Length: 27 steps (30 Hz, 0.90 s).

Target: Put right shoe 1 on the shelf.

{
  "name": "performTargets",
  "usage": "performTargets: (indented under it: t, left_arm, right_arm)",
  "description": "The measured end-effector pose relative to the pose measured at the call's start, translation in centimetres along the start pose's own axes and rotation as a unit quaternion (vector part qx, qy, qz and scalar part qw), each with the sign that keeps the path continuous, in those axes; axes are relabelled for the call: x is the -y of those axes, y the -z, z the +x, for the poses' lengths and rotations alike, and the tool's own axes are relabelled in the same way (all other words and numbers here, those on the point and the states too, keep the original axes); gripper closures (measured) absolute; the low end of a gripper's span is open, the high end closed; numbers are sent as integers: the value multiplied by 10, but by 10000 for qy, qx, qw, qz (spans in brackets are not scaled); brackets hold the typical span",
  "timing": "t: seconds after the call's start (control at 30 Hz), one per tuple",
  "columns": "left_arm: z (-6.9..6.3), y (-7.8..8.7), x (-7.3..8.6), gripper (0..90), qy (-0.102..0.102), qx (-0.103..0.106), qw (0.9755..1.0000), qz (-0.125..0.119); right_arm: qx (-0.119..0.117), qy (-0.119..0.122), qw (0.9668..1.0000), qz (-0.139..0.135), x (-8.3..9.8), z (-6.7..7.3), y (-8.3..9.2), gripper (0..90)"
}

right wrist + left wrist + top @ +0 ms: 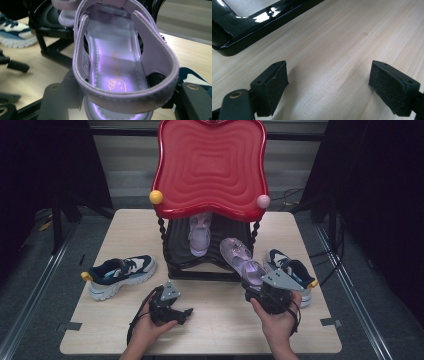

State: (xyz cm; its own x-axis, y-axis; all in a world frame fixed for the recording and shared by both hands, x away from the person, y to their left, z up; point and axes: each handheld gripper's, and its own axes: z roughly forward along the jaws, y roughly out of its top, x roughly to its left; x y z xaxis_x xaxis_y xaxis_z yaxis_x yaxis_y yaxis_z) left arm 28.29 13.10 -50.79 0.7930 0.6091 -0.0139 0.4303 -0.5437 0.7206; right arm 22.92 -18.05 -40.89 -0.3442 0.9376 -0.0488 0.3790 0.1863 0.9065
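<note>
Beside the black rack [200,265], your right gripper [260,292] clamps one purple sandal [242,260] by its heel; a second sandal [200,237] sits inside. Two sneakers [120,272] flank it. Your left gripper [182,312] gapes empty. Insole lettering is unreadable.

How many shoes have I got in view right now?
4: a purple sandal on the rack's lower shelf, its mate in the right gripper, one sneaker at table left, one at right. More may be hidden.
</note>
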Motion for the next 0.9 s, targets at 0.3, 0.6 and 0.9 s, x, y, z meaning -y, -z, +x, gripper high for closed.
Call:
performTargets:
  t: [0.3, 0.6, 0.9]
  left_arm:
    - [0, 0, 0, 150, 13, 15, 10000, -7]
    - [0, 0, 0, 150, 14, 14, 10000, -3]
    - [0, 0, 0, 150, 3, 10, 10000, 2]
  right_arm:
    - [398, -179, 9989, -158, -7, 15, -13, 375]
    - [785, -441, 9955, -286, -7, 29, -29, 375]
    - [1015, -728, 9914, -378, -9, 39, -45, 375]
